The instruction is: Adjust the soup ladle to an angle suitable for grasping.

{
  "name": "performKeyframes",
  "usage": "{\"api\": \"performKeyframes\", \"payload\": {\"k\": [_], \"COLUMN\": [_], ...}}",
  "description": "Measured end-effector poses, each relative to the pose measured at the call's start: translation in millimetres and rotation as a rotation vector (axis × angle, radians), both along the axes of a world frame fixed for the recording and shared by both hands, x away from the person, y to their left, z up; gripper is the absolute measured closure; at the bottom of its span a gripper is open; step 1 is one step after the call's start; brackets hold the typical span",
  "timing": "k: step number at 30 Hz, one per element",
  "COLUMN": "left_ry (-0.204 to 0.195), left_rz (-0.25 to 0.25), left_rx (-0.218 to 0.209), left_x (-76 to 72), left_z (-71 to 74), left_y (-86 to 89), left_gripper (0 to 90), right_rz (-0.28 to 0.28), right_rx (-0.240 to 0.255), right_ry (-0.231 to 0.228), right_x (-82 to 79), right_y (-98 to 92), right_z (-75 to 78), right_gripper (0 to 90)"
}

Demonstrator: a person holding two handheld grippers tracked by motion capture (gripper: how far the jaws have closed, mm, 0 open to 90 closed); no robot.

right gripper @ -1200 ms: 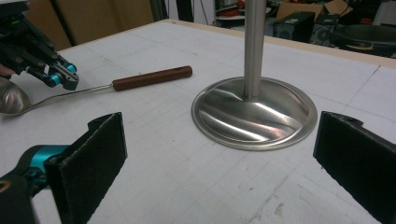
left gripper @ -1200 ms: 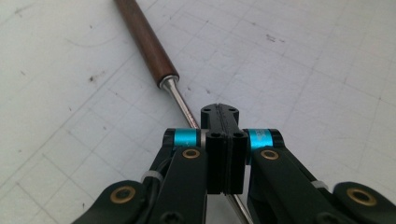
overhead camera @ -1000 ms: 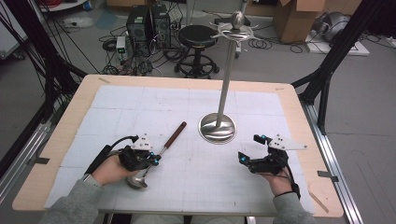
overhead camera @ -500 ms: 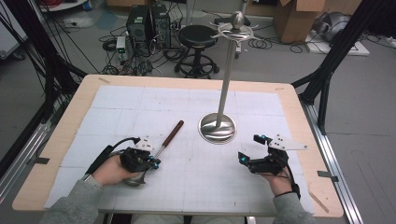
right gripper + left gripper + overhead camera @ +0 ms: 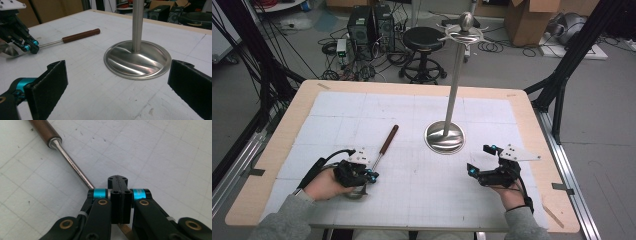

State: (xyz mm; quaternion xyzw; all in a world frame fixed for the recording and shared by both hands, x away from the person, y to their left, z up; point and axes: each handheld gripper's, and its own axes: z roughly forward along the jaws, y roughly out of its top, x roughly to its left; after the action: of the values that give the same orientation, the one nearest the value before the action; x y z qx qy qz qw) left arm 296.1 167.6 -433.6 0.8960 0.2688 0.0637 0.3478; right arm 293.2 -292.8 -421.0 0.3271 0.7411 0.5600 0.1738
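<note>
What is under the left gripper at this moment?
Under the left gripper lies a ladle's metal shaft, running out to a brown wooden handle. The shiny bowl peeks out beside it. The gripper covers where shaft meets bowl, hiding any contact.

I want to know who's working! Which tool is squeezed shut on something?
The left tool, by the left hand: its black jaws are pinched on the wooden-handled metal ladle's thin shaft. The right tool gapes wide open, holding nothing.
</note>
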Motion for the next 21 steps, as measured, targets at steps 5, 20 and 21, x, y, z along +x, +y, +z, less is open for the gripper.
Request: {"api": "performKeyframes", "payload": {"k": [5, 20, 21], "left_ry": [0.020, 0.051, 0.055], "left_rz": [-0.002, -0.007, -0.002], "left_rx": [0.001, -0.018, -0.017], "left_x": [-2.5, -14.5, -15.5], "left_z": [0.8, 0.5, 0.6], "left_y": [7.4, 33.5, 35.3], "left_gripper": [89.6, 89.6, 89.6], "right_rz": [0.001, 0.004, 0.004], "right_rx": [-0.002, -0.006, -0.006], "right_ry": [-0.003, 0.009, 0.009], "right_x": [0.4, 0.1, 0.1], "right_y": [0.1, 0.9, 0.9], "right_z": [-0.2, -0.6, -0.6], "right_gripper": [1.6, 1.6, 1.6]}}
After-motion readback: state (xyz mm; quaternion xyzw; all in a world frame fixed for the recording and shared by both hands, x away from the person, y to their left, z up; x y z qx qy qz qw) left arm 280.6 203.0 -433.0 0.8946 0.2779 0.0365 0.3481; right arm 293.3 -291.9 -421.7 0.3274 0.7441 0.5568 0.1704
